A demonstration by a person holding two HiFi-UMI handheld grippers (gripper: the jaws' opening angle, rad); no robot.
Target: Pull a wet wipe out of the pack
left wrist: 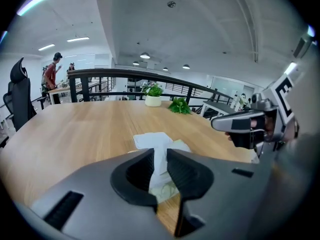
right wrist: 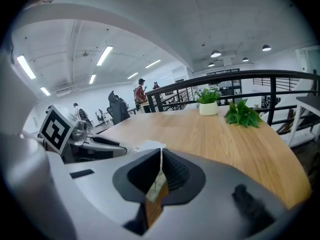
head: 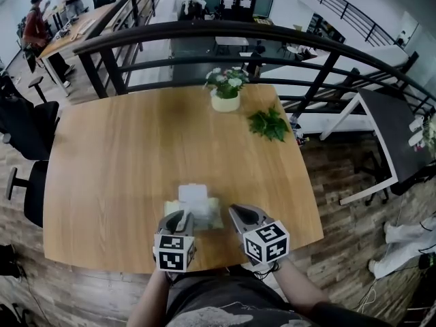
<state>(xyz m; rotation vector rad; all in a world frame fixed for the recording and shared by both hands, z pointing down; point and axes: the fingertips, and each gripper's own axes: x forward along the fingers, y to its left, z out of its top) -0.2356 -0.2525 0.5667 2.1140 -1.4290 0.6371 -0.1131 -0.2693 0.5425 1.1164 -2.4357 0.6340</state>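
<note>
A pale green wet wipe pack (head: pixel 210 216) lies near the front edge of the wooden table (head: pixel 116 155). A white wipe (head: pixel 193 195) stands up out of its top. In the left gripper view the wipe (left wrist: pixel 159 145) runs as a white strip between the pads of my left gripper (left wrist: pixel 161 160), which is shut on it above the pack (left wrist: pixel 167 190). My right gripper (head: pixel 235 212) sits at the pack's right edge with its jaws together. In the right gripper view that gripper (right wrist: pixel 161 153) shows a corner of the pack (right wrist: pixel 157 186) under its tips; whether it pinches the edge I cannot tell.
At the table's far side stand a white pot of flowers (head: pixel 226 91) and a sprig of green leaves (head: pixel 268 124). A black railing (head: pixel 204 34) runs behind the table. Black office chairs (head: pixel 27 131) stand at the left. A person (head: pixel 34 26) stands far off at back left.
</note>
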